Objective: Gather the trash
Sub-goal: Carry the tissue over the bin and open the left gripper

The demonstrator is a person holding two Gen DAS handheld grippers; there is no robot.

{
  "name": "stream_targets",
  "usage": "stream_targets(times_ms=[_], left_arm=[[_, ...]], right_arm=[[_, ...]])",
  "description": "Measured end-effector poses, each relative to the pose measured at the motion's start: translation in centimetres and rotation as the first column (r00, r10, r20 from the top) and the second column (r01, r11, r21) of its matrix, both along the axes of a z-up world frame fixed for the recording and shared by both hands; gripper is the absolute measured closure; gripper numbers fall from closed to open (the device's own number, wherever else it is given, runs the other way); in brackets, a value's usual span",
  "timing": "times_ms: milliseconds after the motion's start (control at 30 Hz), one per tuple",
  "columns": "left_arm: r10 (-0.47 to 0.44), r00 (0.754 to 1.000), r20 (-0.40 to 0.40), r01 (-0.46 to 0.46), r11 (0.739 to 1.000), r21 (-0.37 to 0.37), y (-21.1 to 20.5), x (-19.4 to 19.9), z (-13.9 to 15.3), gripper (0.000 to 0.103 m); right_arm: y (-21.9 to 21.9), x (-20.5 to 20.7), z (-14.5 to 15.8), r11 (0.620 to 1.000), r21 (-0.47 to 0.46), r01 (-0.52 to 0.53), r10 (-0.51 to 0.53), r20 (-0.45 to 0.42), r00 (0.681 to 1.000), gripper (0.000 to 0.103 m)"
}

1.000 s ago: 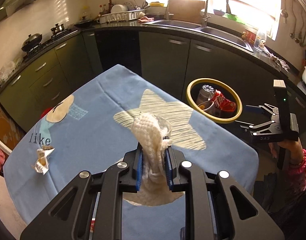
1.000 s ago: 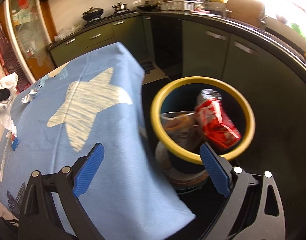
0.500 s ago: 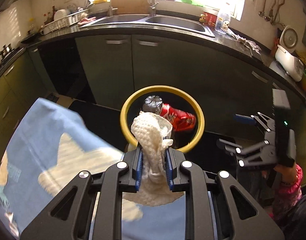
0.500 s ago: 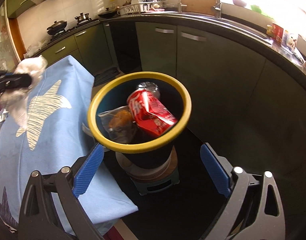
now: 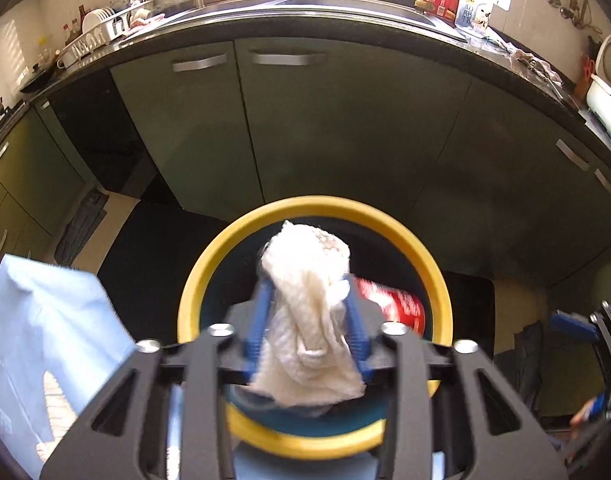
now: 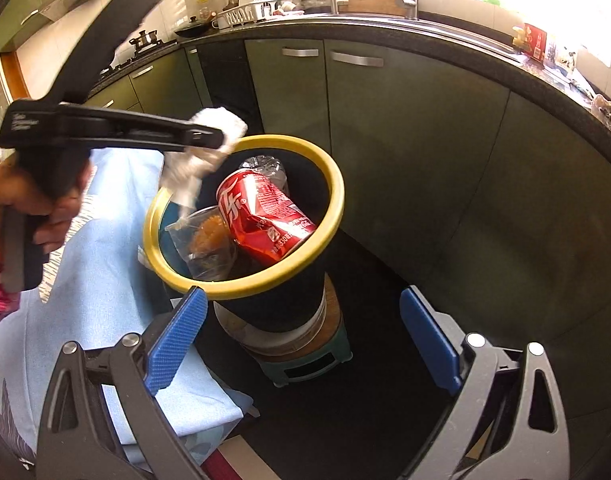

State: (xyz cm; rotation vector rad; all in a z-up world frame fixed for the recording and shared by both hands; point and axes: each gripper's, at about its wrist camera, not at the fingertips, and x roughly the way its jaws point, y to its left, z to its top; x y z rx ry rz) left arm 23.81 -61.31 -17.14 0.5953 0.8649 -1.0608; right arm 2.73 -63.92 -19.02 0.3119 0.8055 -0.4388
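Note:
My left gripper [image 5: 307, 312] is shut on a crumpled white paper towel [image 5: 309, 308] and holds it right over the yellow-rimmed dark bin [image 5: 433, 276]. In the right wrist view the left gripper [image 6: 209, 138] and the towel [image 6: 221, 120] sit above the near-left rim of the bin [image 6: 333, 216]. A crushed red cola can [image 6: 261, 212], a clear plastic cup [image 6: 203, 236] and a plastic bottle lie inside the bin. My right gripper [image 6: 301, 344] is open and empty, in front of the bin and lower.
The blue star-print tablecloth [image 6: 101, 264] covers the table left of the bin. The bin stands on a small green stool [image 6: 305, 360] on a dark floor mat. Green kitchen cabinets [image 5: 345, 128] and the sink counter run behind.
My left gripper has swung right from above the table to over the bin, still holding the towel. The right gripper has backed off and turned a little, staying open.

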Motion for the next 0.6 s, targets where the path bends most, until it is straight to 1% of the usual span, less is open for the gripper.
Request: stream_targets(times_ms=[67, 100, 233, 333, 400, 433, 500, 600], left_arm=[[0.001, 1.000, 0.006, -0.001, 1.000, -0.015, -0.3, -0.5, 0.2, 0.045], [0.000, 1.000, 0.009, 0.001, 1.000, -0.022, -0.3, -0.7, 0.4, 0.042], [0.006, 1.000, 0.030, -0.005, 0.999, -0.035, 0.9, -1.6, 1.6, 0.038], [0.025, 0.999, 0.038, -0.022, 0.998, -0.053, 3.4, -2.2, 3.0, 0.033], [0.038, 0.998, 0.058, -0.035, 0.997, -0.062, 5.0, -2.6, 3.8, 0.027], [0.046, 0.996, 0.071, -0.041, 0.997, -0.068, 6.0, -3.0, 4.2, 0.026], [0.061, 0.996, 0.071, -0.055, 0.995, -0.084, 8.1, -3.4, 4.9, 0.024], [0.110, 0.992, 0.058, -0.102, 0.988, -0.115, 11.6, -3.7, 6.0, 0.019]], right_arm=[[-0.2, -0.2, 0.0, 1.000, 0.000, 0.009, -0.009, 0.001, 1.000, 0.010], [-0.3, -0.3, 0.0, 1.000, 0.002, 0.012, -0.012, 0.002, 1.000, 0.010], [-0.4, -0.7, -0.1, 1.000, 0.010, 0.019, -0.019, 0.004, 1.000, 0.010], [-0.1, -0.7, 0.0, 1.000, 0.011, 0.010, -0.010, 0.008, 1.000, 0.010], [0.2, -0.6, 0.2, 1.000, 0.010, 0.001, -0.001, 0.008, 1.000, 0.010], [0.4, -0.6, 0.2, 1.000, 0.008, -0.004, 0.004, 0.009, 1.000, 0.010], [0.9, -0.5, 0.5, 1.000, 0.002, -0.014, 0.014, 0.012, 1.000, 0.010], [1.7, -0.4, 0.9, 1.000, -0.011, -0.028, 0.028, 0.016, 0.999, 0.010]])
